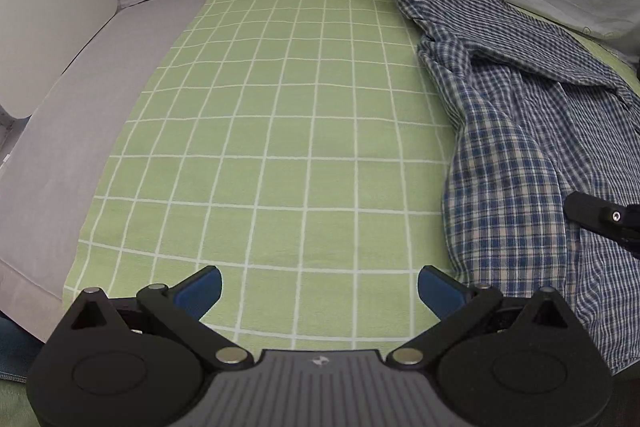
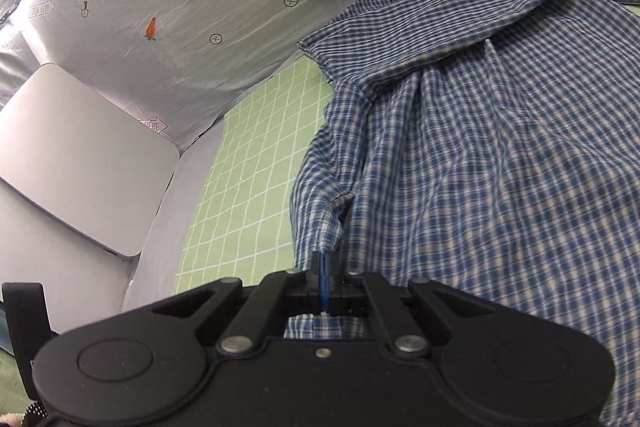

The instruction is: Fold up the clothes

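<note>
Two grippers over a green checked cloth (image 1: pixel 256 131).
Right gripper (image 2: pixel 325 267) pinches the plaid shirt (image 2: pixel 500 155); left gripper (image 1: pixel 319 287) gapes wide, holding nothing.

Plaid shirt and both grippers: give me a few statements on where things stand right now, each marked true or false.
1. The right gripper is shut on the plaid shirt. True.
2. The left gripper is clamped on a sleeve. False: its jaws stand open over the bare green checked cloth, holding nothing.
3. The shirt is folded into a neat rectangle. False: it lies rumpled and spread.
4. A white sheet with carrot prints lies beyond the green cloth. True.
</note>
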Tool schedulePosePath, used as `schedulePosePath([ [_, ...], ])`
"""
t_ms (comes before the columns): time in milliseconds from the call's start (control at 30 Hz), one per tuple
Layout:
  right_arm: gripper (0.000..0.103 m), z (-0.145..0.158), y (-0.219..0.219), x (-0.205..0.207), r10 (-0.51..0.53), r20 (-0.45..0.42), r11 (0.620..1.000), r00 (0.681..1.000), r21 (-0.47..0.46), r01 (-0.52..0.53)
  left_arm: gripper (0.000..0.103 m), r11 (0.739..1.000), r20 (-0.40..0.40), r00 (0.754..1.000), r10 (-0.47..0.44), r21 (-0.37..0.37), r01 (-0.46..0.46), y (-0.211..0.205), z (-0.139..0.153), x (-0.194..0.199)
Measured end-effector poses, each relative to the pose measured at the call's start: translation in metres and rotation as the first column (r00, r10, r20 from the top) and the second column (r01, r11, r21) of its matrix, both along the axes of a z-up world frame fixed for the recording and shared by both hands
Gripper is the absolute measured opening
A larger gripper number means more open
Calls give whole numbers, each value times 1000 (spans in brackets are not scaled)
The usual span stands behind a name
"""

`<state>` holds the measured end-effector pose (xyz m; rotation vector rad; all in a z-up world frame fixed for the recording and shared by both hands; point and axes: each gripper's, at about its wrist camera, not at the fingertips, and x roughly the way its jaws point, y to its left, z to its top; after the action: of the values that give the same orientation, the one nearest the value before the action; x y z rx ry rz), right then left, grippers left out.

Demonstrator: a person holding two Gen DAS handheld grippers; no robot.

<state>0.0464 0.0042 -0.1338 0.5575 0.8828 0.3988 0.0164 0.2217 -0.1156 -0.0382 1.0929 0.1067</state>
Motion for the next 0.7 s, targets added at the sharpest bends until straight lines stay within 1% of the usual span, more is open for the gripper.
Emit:
schedulePosePath([
  [133,0,-2,-25,0,-16,-10,999,1000,-39,16,103,998,-12,998,-65,-10,65,-35,-4,0],
  [233,0,-5,-39,-1,-22,-19,997,1000,-68,21,103,995,-33,994,-99,-3,99,-55,-10,-3],
  [333,0,-11,-48,3,-25,-39,992,999,-124,20,103,992,-66,990,-123,6,123,-70,-18,-6],
  [400,0,-17,-52,4,-19,-58,988,998,-153,9,103,992,-98,988,-121,14,123,-77,-26,-7],
  [500,0,-27,-54,6,-11,-95,989,995,-149,-4,103,994,-152,984,-98,27,103,-82,-38,-9],
  [600,1,-28,-54,4,16,-101,995,995,-99,-26,103,997,-176,982,-68,14,72,-79,-45,-11],
  [667,6,-27,-51,2,39,-94,997,995,-65,-45,103,998,-178,982,-59,7,61,-77,-46,-13],
  [700,11,-27,-47,1,57,-91,996,994,-57,-63,103,998,-178,982,-56,5,58,-77,-47,-14],
])
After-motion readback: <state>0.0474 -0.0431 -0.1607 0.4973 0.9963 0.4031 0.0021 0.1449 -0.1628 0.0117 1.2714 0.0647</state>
